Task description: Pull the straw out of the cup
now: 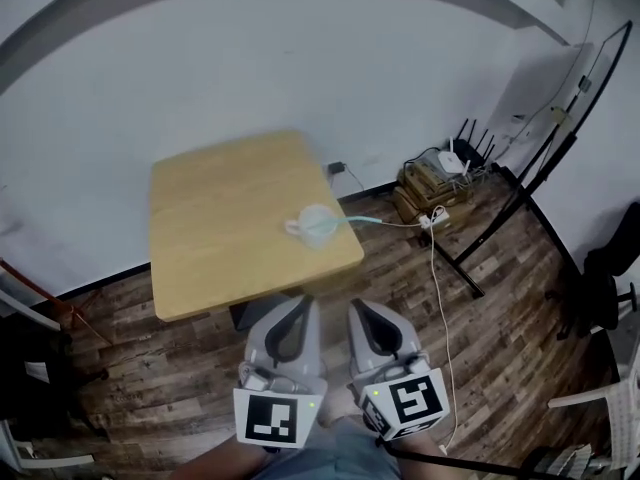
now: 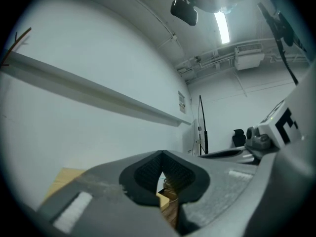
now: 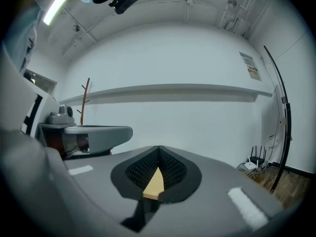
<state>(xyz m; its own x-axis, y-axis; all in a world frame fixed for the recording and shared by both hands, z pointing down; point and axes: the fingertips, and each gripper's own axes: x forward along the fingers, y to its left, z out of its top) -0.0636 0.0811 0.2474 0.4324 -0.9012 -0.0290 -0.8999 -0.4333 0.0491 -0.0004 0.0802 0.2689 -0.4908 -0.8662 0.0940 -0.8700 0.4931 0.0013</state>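
A pale translucent cup (image 1: pixel 317 225) stands near the right front corner of the small wooden table (image 1: pixel 220 218). A light green straw (image 1: pixel 352 221) leans out of it to the right, past the table edge. Both grippers are held low in front of the person, short of the table's near edge and well away from the cup. My left gripper (image 1: pixel 303 301) (image 2: pixel 162 154) is shut with nothing in it. My right gripper (image 1: pixel 357 306) (image 3: pixel 158 148) is beside it, also shut and empty. A sliver of the table (image 3: pixel 154 184) shows between the right jaws' pads.
By the wall at the right, a router and cardboard boxes (image 1: pixel 440 183) sit among cables. A white cable (image 1: pixel 437 288) runs across the wooden floor. A black stand (image 1: pixel 520 198) leans at the right, and a dark chair (image 1: pixel 610 268) stands at the far right.
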